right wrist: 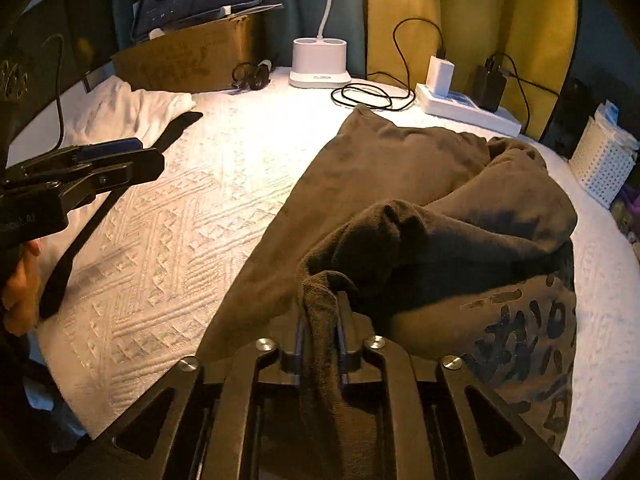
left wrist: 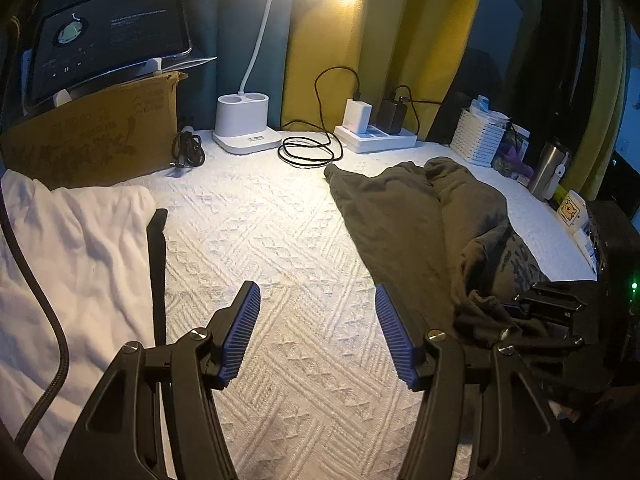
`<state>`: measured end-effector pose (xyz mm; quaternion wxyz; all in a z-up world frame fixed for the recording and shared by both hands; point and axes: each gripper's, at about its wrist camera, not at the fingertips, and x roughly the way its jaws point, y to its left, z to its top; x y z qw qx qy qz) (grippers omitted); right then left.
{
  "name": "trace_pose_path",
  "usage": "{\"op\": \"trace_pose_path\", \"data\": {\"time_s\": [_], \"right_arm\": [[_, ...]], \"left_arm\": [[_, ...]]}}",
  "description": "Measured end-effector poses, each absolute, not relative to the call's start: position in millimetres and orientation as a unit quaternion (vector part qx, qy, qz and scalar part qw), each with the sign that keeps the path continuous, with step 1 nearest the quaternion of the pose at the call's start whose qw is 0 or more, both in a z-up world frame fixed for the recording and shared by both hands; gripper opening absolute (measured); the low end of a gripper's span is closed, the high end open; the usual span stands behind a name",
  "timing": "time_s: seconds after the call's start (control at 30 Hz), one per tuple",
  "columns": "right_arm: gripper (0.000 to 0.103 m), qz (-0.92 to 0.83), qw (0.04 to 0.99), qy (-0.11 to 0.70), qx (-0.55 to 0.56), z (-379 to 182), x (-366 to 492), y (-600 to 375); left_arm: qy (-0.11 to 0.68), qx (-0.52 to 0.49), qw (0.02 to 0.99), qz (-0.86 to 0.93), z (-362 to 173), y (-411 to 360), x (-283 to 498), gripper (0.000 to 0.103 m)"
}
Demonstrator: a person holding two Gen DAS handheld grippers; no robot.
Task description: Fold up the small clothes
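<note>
An olive-brown garment (left wrist: 400, 216) (right wrist: 380, 160) lies crumpled on the right of the white quilted bedspread (left wrist: 280, 240), with a dark printed patch (right wrist: 520, 340) at its near right. My right gripper (right wrist: 322, 292) is shut on a bunched edge of it, and the fabric fills the narrow gap between the jaws. It also shows in the left wrist view as the right gripper (left wrist: 552, 308) at the cloth's near corner. My left gripper (left wrist: 316, 288) (right wrist: 108, 156) hangs open above bare bedspread, holding nothing. A white garment (left wrist: 80, 240) (right wrist: 132, 108) lies at the left beside a black strap (left wrist: 158, 260).
Along the back stand a cardboard box (left wrist: 100, 132) with a tablet (left wrist: 108, 36) on it, a white lamp base (left wrist: 244, 124), a coiled black cable (left wrist: 308, 152) and a power strip (left wrist: 376, 136). A white basket (left wrist: 478, 136) and a steel tumbler (left wrist: 548, 168) sit at the right edge.
</note>
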<state>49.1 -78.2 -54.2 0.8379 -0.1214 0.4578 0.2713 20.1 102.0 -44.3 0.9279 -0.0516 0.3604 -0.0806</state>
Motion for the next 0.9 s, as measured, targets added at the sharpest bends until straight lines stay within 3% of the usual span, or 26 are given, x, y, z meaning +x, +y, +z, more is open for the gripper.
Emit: {"op": "trace_pose_path", "data": {"time_s": [0.07, 0.1, 0.53, 0.67, 0.73, 0.9], "right_arm": [[0.077, 0.297, 0.829, 0.460, -0.109, -53, 42, -75], [0.083, 0.309, 0.826, 0.459, -0.106, -52, 39, -71], [0.083, 0.330, 0.847, 0.411, -0.076, -9, 9, -114], [0.083, 0.277, 0.869, 0.404, -0.062, -4, 17, -155], [0.083, 0.250, 0.876, 0.410, -0.053, -7, 23, -177], [0.083, 0.193, 0.887, 0.418, -0.041, -21, 32, -220]], "left_arm": [[0.359, -0.049, 0.929, -0.081, -41, 100, 18, 0.060], [0.357, -0.048, 0.929, -0.081, -40, 99, 18, 0.060], [0.351, -0.037, 0.932, -0.080, -19, 78, 16, 0.060], [0.359, -0.030, 0.925, -0.119, -18, 43, 23, 0.063], [0.366, -0.030, 0.919, -0.142, -21, 24, 27, 0.070], [0.400, -0.028, 0.895, -0.196, -34, -24, 34, 0.070]]}}
